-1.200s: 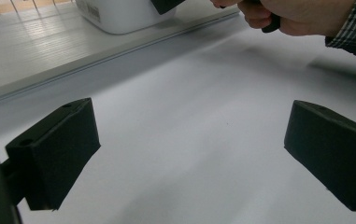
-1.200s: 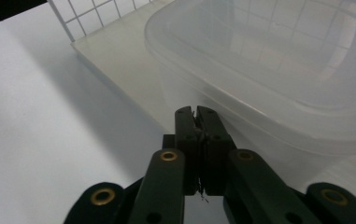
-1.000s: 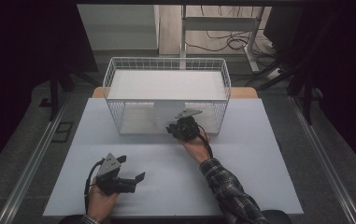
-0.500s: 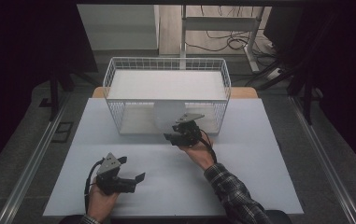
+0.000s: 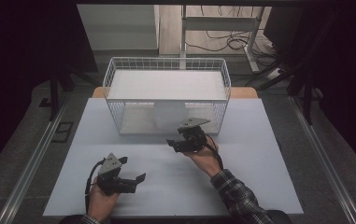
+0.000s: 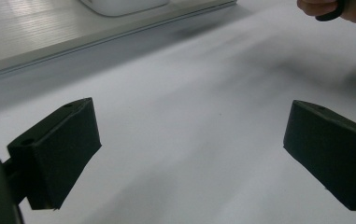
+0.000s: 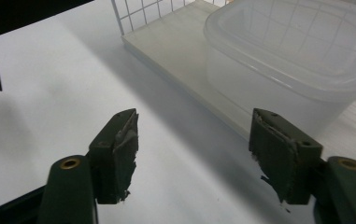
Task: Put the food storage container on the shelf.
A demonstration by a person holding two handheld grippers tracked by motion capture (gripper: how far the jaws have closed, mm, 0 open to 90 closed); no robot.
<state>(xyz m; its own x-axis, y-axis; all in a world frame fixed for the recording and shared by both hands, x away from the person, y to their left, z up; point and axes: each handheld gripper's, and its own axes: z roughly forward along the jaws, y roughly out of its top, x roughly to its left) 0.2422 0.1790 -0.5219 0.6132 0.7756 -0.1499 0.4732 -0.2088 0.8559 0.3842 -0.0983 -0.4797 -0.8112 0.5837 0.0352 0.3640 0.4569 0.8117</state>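
White wire basket, translucent whitish container, white table, black hand-held grippers, plaid sleeve

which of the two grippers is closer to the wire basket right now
The right gripper, just in front of the wire basket and its plastic container; the left gripper sits near the table's front edge.

From the high view I get a dim room, black toward nine and three o'clock, with the flat white table sheet the brightest patch. My left gripper view is smeared and soft toward twelve; the right gripper view is sharper, with a soft shadow alongside the white wire basket.
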